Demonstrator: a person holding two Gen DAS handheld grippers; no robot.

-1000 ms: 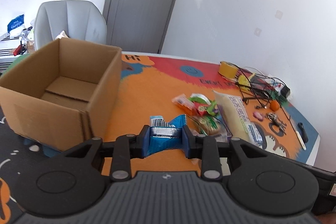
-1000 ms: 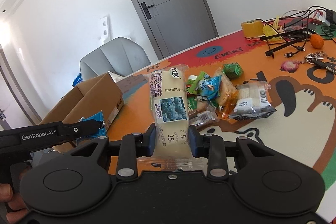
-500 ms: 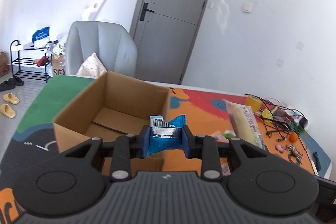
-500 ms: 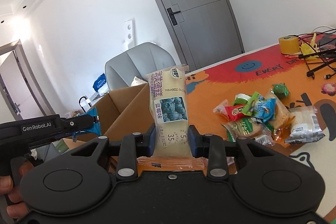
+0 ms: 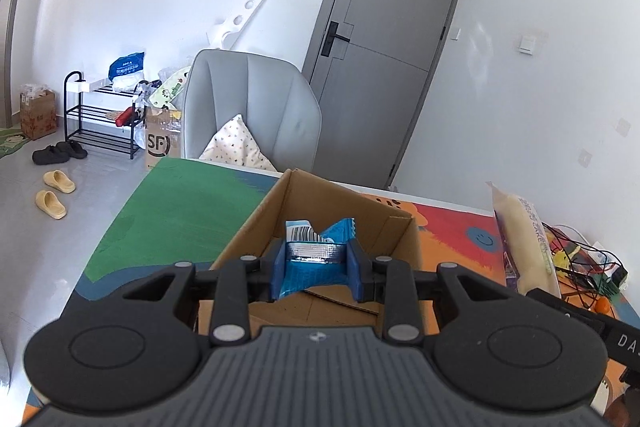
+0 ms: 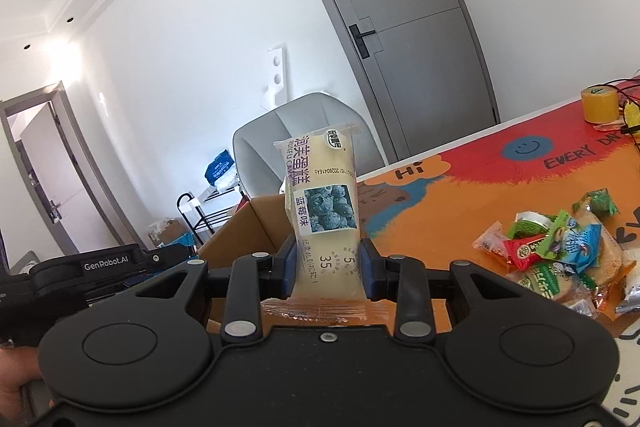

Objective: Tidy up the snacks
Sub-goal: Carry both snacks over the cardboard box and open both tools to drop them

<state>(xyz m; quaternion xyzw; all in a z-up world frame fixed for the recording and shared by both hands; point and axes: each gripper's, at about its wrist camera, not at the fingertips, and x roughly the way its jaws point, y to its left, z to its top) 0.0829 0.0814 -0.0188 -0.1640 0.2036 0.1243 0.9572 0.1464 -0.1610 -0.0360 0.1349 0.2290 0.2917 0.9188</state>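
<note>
Snacks in transit: a blue packet point(image 5: 316, 259) is clamped in the left gripper point(image 5: 318, 265) above the open cardboard box point(image 5: 394, 227), a blueberry cake bar point(image 6: 324, 223) pinched upright in the right gripper point(image 6: 326, 267); both are best released low inside the box, one at a time.

Brown cardboard box point(image 5: 256, 227) on a mat point(image 5: 192, 195) of green, orange and red, with a blue smiley point(image 6: 527, 148) toward the far edge. Blue wrapper point(image 5: 316, 259) with a silver band and a black-and-white barcode. Pale cream cake packet point(image 6: 322, 227) with purple lettering and a blue-grey berry picture. Heap of snacks point(image 6: 560, 255) near the right edge — green, red, blue, orange. Yellow tape roll point(image 6: 599, 103). Grey door point(image 5: 384, 67), light grey chair point(image 5: 256, 107), white cushion point(image 5: 236, 147) with small dark dots — yellow slippers point(image 5: 54, 191) on the grey floor.
</note>
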